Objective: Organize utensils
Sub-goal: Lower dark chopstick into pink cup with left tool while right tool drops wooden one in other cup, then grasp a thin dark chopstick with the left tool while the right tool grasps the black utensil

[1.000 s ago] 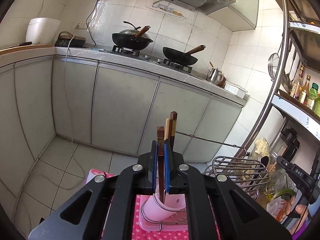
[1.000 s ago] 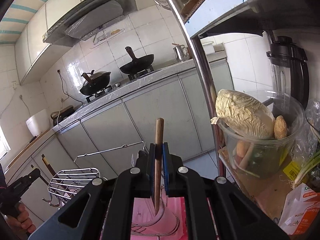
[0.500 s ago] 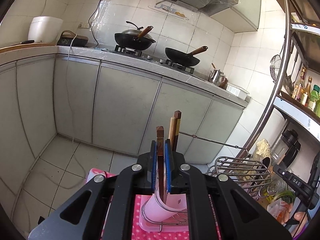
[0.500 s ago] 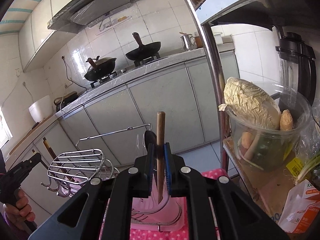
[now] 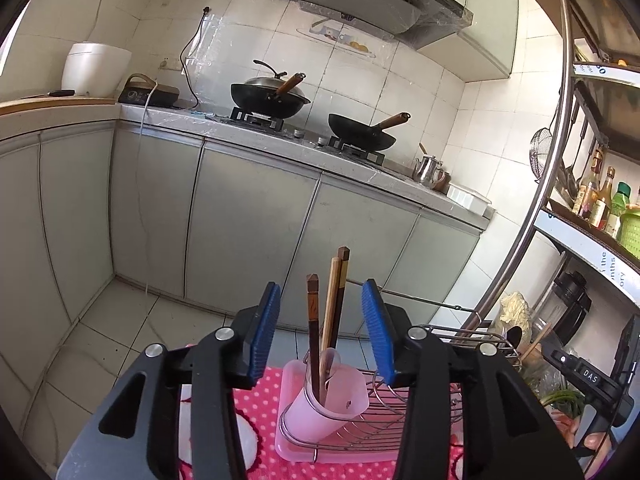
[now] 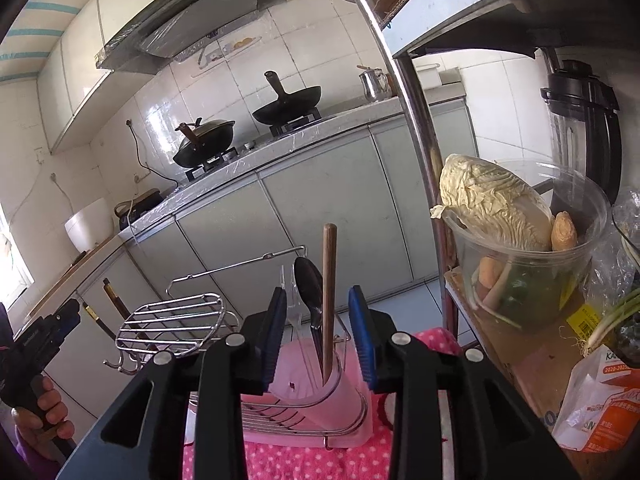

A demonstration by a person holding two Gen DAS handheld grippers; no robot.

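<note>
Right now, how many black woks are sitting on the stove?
2. A lidded black wok with a wooden handle sits on the left burner; an open black wok with a wooden handle sits on the right burner, nearer the small metal kettle.

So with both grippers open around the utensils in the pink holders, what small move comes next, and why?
Probably draw both grippers straight back and up. The jaws of the left gripper and the right gripper have just been opening; the pads touch nothing. The brown wooden chopsticks stand in their translucent pink plastic cup, and the wooden-handled utensil stands in its own.
</note>
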